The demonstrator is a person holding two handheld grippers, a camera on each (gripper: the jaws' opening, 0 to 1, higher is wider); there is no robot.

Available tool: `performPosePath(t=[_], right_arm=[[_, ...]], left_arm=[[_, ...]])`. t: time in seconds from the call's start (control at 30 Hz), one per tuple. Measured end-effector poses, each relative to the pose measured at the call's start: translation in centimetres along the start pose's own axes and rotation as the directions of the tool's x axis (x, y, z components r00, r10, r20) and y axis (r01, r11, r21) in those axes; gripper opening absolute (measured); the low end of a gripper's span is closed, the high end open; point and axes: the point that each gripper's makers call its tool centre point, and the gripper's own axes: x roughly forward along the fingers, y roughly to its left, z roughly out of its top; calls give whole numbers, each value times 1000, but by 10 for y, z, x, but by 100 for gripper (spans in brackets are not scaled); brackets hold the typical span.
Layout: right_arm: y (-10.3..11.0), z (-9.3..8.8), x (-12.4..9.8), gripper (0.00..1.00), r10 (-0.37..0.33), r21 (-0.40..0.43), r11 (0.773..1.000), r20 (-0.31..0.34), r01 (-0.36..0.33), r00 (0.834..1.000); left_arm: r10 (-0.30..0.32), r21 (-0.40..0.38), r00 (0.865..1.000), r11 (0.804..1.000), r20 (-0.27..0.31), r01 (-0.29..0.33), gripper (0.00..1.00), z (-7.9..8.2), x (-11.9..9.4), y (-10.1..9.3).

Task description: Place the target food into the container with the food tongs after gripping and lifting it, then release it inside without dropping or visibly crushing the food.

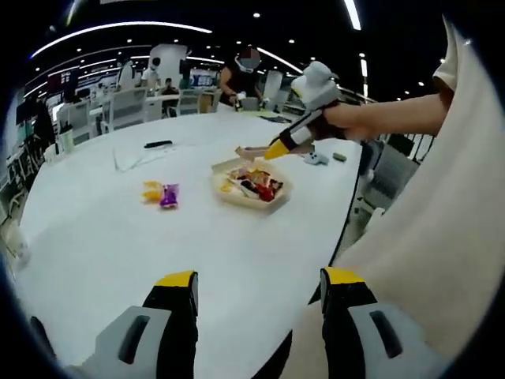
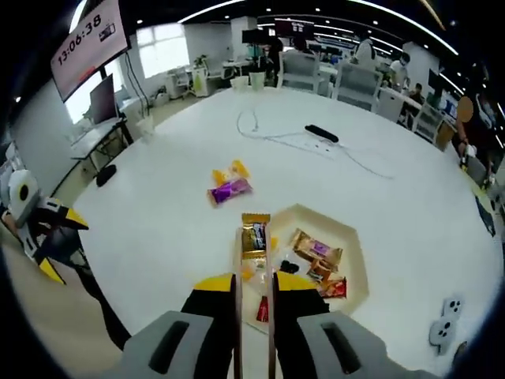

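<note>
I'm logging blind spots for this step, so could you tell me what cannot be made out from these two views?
- Right gripper view: the right gripper hides where the tongs are held.
- The snack packet at the tong tips: label too small to read.
- Left gripper view: contents of the container too small and blurred to identify.
- Left gripper view: a sleeve hides the table's right side.

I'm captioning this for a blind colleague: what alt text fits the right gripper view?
The right gripper, closed on food tongs, holds a snack packet at the rim of a hexagonal container of wrapped snacks on a white table. Two more packets lie beyond.
</note>
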Motion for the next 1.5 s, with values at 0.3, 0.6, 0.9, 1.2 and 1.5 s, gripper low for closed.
performPosePath(t=[0.3,0.6,0.9,1.2,1.5], right_arm=[[-18,-2,-11,16,-30,-4,1000,0,30,1000],[-24,1,-21,16,-57,19,998,13,57,998],[-32,-4,-33,16,-79,50,996,23,78,997],[-48,-6,-45,16,-113,82,991,40,109,993],[-55,-9,-49,16,-136,113,985,48,130,990]], left_arm=[[-2,12,1000,1000,-12,2,63,-1,-1,1],[11,5,1000,1000,-6,-11,63,0,0,1],[38,4,999,999,-1,-38,64,2,-1,8],[33,4,999,999,-7,-33,64,-3,0,3],[33,-1,999,999,-10,-33,64,-6,-2,2]])
